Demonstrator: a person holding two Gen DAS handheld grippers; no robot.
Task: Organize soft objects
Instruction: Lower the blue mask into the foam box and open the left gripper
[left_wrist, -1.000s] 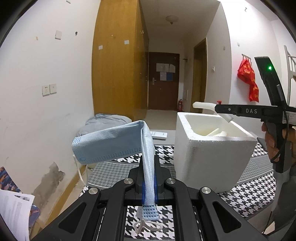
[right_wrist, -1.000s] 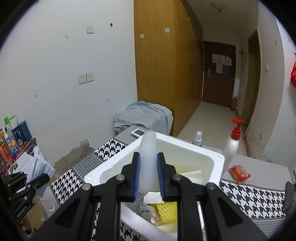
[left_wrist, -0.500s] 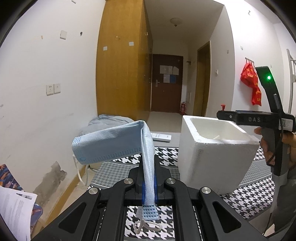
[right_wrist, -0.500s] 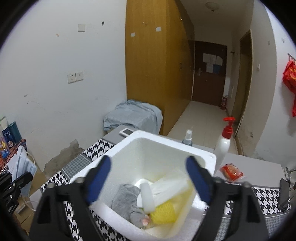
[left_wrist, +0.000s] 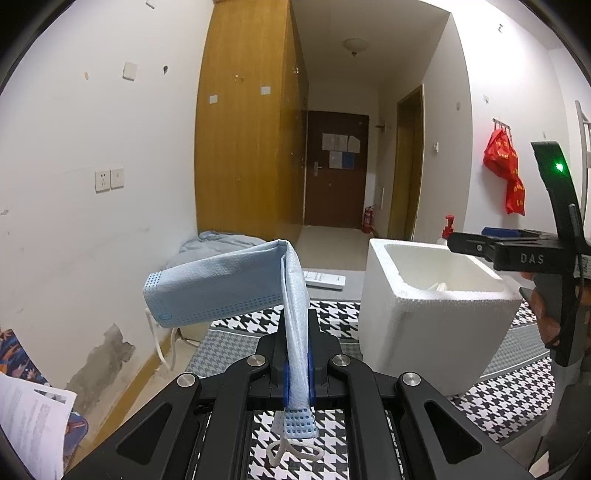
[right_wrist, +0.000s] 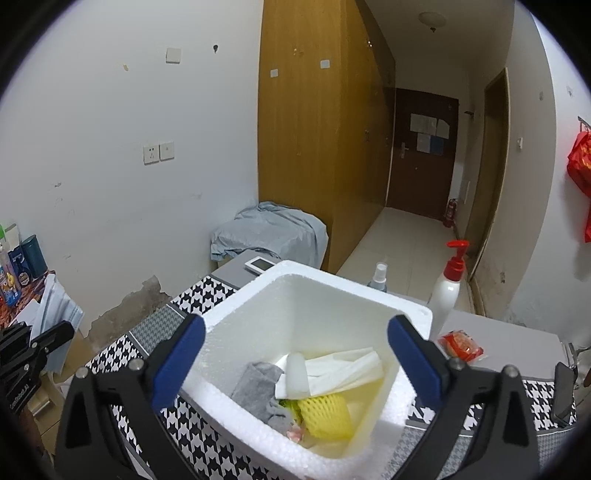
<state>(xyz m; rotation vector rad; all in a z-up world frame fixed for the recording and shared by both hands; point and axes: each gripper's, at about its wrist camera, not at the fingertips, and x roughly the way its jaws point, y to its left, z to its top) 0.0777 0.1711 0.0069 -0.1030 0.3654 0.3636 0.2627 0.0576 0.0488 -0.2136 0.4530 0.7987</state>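
Foam box (right_wrist: 258, 317) sits on my worktop (right_wrist: 517, 343) toward its far edge, holding white paper, a grey sock (right_wrist: 258, 387), a yellow foam net (right_wrist: 325, 410) and a white foam tube (right_wrist: 297, 376). My right tongs (right_wrist: 295, 354) hang above it, jaws opening, nothing between them. My left tongs (left_wrist: 295, 369) pinch a folded blue face mask (left_wrist: 221, 288).

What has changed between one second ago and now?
The right gripper let go of the white foam piece; its jaws are opening, and the piece now lies inside the foam box. The left gripper stayed shut on the blue face mask.
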